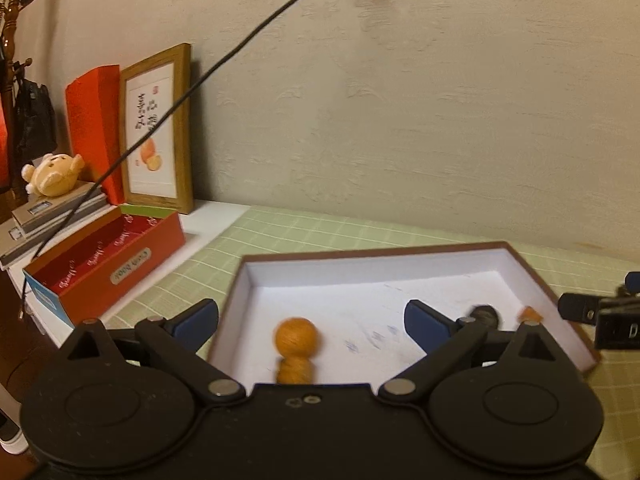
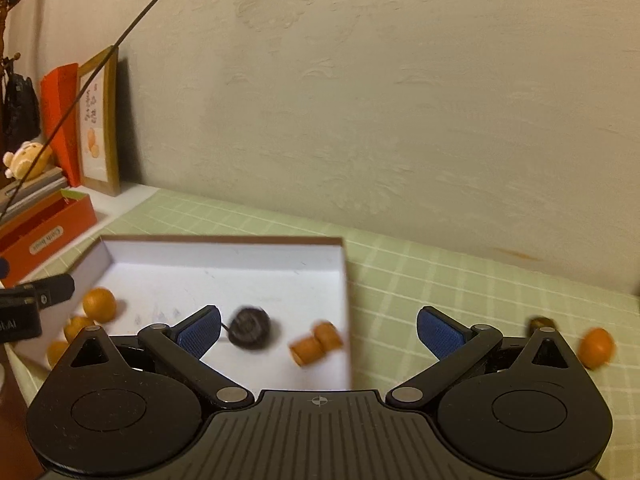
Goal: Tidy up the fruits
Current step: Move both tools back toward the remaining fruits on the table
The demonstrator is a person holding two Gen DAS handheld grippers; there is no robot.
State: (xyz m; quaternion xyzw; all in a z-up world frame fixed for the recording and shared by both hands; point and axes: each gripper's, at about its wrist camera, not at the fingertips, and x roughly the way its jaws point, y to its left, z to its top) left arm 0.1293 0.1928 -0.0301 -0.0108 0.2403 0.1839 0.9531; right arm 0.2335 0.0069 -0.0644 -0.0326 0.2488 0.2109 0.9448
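Right gripper [image 2: 318, 330] is spread wide, holding nothing, hovering over the near right corner of the white tray [image 2: 224, 250]; left gripper [image 1: 310, 322] is likewise spread and empty over the tray's near left side, its tip also visible at the left edge of the right wrist view. My read: both are parked open above the tray because it is the collection point, each set to take a fruit on its own side. Count inside the tray, from the right wrist view: three small oranges [image 2: 99, 304] bunched at the left wall (the two nearer ones are partly cut off by the gripper body), one dark round fruit [image 2: 251, 326] mid-floor, and one orange cylindrical piece [image 2: 316, 343] lying on its side near the right wall; motion blur makes the last two hard to identify. Outside the tray on the green checked cloth [image 2: 440, 280]: one orange [image 2: 597, 347] to the far right and one dark item [image 2: 542, 323] just beside it, mostly hidden behind the gripper arm. So five in, two out; the job looks partly done. Further out: one red box [image 1: 112, 264], one framed picture [image 1: 158, 128], one plush toy [image 1: 52, 174] on stacked books.
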